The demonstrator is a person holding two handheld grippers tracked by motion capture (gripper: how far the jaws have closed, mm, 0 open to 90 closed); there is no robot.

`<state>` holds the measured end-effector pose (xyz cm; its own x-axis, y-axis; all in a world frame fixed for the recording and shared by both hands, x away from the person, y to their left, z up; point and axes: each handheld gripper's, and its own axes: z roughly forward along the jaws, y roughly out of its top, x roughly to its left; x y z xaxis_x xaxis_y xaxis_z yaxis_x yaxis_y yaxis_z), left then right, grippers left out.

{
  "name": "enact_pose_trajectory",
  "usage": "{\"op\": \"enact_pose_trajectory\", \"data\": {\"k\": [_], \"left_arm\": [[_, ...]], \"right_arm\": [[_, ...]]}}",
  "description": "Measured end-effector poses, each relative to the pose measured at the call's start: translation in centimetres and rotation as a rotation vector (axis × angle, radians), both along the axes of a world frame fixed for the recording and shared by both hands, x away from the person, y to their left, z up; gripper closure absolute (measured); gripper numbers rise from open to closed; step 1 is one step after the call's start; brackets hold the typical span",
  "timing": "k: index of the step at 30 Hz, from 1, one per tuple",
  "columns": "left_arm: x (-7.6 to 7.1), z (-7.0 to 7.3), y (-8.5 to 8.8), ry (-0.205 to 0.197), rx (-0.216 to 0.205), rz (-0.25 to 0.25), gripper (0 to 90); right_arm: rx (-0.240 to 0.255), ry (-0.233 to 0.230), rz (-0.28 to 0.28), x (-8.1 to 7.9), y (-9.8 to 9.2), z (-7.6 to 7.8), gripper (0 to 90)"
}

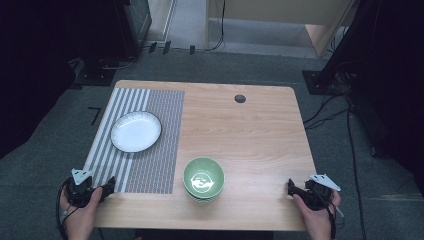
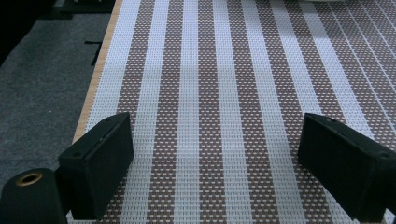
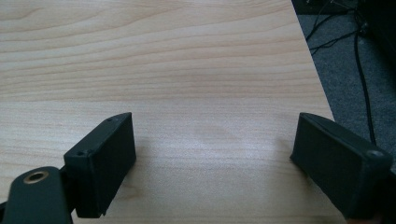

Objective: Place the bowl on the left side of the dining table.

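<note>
Jaws on both the left gripper [image 1: 109, 184] and the right gripper [image 1: 290, 187] gape wide and empty, the green bowl [image 1: 203, 178] midway between them on the wood table [image 1: 250, 135] (dark carpeted room), so a careless rim pinch could tip it.

High view above my side looking forward and down on the whole table [image 1: 240, 135], my left gripper view low over the striped mat [image 2: 210, 93], right gripper view low over bare wood, both shared with it
</note>
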<state>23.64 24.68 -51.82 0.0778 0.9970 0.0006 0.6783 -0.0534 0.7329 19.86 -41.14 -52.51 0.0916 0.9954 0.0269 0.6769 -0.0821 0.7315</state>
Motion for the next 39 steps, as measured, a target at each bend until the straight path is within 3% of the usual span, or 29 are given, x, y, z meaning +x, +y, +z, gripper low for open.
{"op": "enact_pose_trajectory", "data": {"k": [7,15,39], "left_arm": [[0.0,0.0,0.0,0.000,0.000,0.000,9.6],[0.0,0.0,0.0,0.000,0.000,0.001,9.5],[0.0,0.0,0.0,0.000,-0.001,0.004,9.5]], "right_arm": [[0.003,-0.014,-0.013,-0.3,0.7,0.5,15.6],[0.017,-0.083,0.025,-0.5,2.7,2.5,16.5],[0.043,-0.154,0.123,-0.8,6.8,5.9,17.4]]}}
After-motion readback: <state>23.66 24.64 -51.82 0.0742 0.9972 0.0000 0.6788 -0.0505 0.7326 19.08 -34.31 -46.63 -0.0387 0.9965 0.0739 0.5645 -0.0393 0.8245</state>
